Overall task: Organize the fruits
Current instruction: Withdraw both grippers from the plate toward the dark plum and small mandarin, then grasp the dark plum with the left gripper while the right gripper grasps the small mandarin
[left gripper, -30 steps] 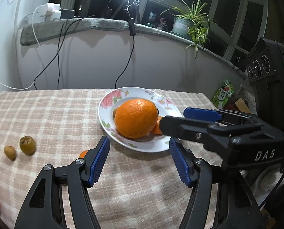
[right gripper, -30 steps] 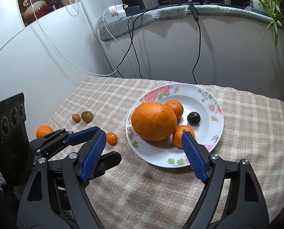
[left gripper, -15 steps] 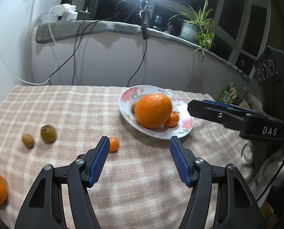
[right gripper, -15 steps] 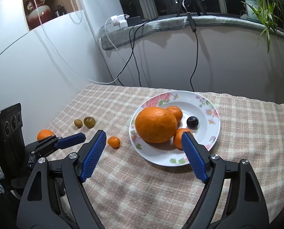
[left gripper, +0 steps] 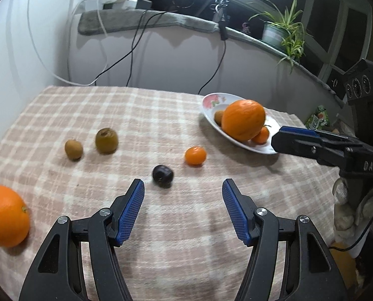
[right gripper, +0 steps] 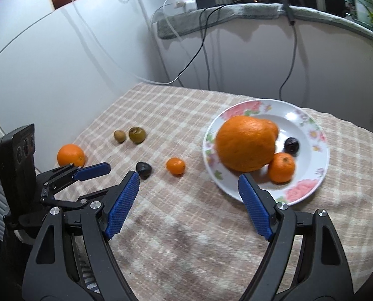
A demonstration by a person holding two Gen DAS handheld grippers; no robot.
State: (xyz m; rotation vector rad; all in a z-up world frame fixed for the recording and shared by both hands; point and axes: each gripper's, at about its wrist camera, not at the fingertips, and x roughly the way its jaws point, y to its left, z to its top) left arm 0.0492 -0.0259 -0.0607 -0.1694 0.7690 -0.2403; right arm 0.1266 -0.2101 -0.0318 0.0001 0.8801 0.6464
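A flowered plate (right gripper: 319, 165) holds a big orange (right gripper: 245, 143), a small mandarin (right gripper: 282, 167) and a dark plum (right gripper: 292, 145). Loose on the checked cloth lie a mandarin (left gripper: 195, 155), a dark plum (left gripper: 163, 175), two kiwis (left gripper: 73, 149) (left gripper: 106, 141) and an orange (left gripper: 5, 219). My left gripper (left gripper: 182, 213) is open and empty, just short of the loose plum. My right gripper (right gripper: 189, 200) is open and empty, near the plate's front-left rim. The plate also shows in the left wrist view (left gripper: 211, 100).
The table stands against a white wall with hanging cables (left gripper: 136, 47). A grey-covered sill (left gripper: 161, 20) carries a power strip and a potted plant (left gripper: 284, 35). A green carton (left gripper: 318, 119) sits beyond the table's right edge.
My left gripper has pulled back and swung left, bringing the loose plum, kiwis and orange into view. My right gripper has backed off slightly from the plate. Both stay open.
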